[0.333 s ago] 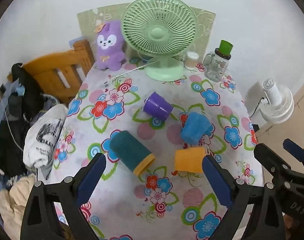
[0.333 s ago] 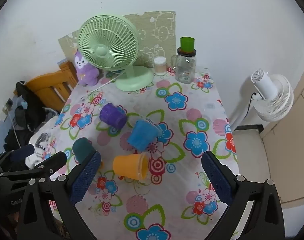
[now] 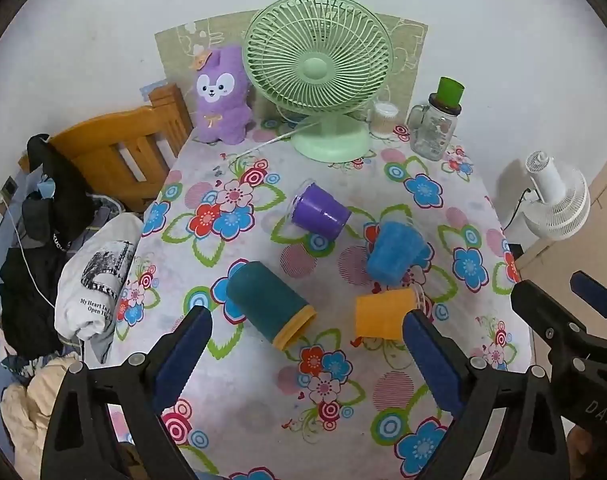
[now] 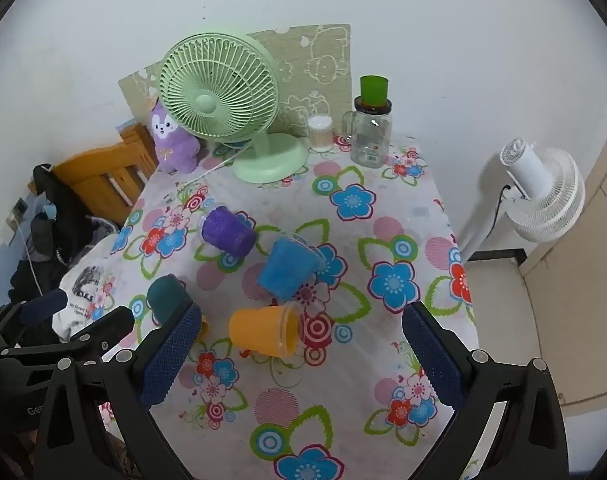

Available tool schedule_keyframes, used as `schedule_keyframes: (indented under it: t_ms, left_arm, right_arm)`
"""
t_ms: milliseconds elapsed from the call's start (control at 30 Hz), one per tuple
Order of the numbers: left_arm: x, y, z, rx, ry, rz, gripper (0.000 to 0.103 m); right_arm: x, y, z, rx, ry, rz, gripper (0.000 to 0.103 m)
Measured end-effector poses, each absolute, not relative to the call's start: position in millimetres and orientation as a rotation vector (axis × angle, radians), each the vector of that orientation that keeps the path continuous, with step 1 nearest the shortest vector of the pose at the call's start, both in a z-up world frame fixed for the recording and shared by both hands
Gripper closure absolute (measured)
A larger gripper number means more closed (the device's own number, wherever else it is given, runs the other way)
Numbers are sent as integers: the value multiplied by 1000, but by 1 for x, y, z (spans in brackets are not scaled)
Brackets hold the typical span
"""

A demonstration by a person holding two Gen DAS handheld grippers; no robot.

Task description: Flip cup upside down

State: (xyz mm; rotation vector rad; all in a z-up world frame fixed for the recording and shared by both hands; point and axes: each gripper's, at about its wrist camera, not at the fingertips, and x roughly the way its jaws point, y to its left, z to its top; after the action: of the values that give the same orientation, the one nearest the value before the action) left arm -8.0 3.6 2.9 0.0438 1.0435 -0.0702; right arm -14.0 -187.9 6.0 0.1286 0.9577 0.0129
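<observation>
Four cups lie on their sides on the flowered worktop point(image 3: 383, 432): teal cup point(image 3: 269, 304), orange cup point(image 3: 381, 316), blue cup point(image 3: 395, 252), purple cup point(image 3: 319, 212). The task names one cup only; we cannot tell which is meant, but the orange cup point(image 4: 263, 330) sits nearest both tools. We judge all four to be light, thin-walled plastic, stiff enough to hold shape yet likely to flex or squirt out under a hard pinch, and free to roll on the cloth since they rest on curved walls. Best hold, in our view: across the side wall at mid-height, jaws on opposite sides, so a wrist turn can bring the rim down. The left gripper point(image 3: 303, 364) has its jaws spread wide and empty; in its view the teal cup lies just ahead of the gap, rim toward the camera, and the orange cup is partly hidden behind the right-hand pad. The right gripper point(image 4: 299, 354) is likewise wide apart and holds nothing; the orange cup lies just ahead of its gap, left of centre, mouth facing right. Neither tool touches a cup. Risk noted: the blue cup lies close behind the orange one and could be nudged.
</observation>
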Motion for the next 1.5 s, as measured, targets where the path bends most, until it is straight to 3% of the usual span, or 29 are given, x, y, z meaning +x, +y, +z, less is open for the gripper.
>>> schedule_keyframes:
  t_ms: [1500]
  left_arm:
    - [5, 17, 4, 56, 1027, -114, 6]
  right_arm:
    - [-8, -171, 16, 116, 941, -28, 2]
